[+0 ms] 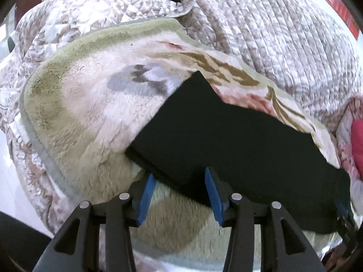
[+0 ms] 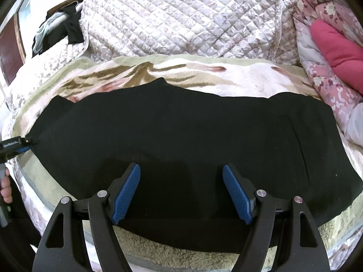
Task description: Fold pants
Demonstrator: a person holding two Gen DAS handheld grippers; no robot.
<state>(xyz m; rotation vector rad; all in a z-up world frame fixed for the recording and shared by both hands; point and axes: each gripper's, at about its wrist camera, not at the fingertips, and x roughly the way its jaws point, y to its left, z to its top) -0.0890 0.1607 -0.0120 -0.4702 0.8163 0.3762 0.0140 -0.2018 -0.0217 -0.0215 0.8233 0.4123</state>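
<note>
Currently both empty: left gripper (image 1: 179, 195) half open at the pants (image 2: 181, 149) leg end; right gripper (image 2: 181, 192) wide above them; pinch both layers squarely before folding.

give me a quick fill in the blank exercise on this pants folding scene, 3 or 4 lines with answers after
1. The pants lying flat are ____ in colour.
2. The pants rest on a fleece blanket whose border is pale ____.
3. The pads of the right tool are ____ in colour.
4. In the right wrist view, the left tool is at the pants' ____ end.

Missing words: black; green; blue; left
</note>
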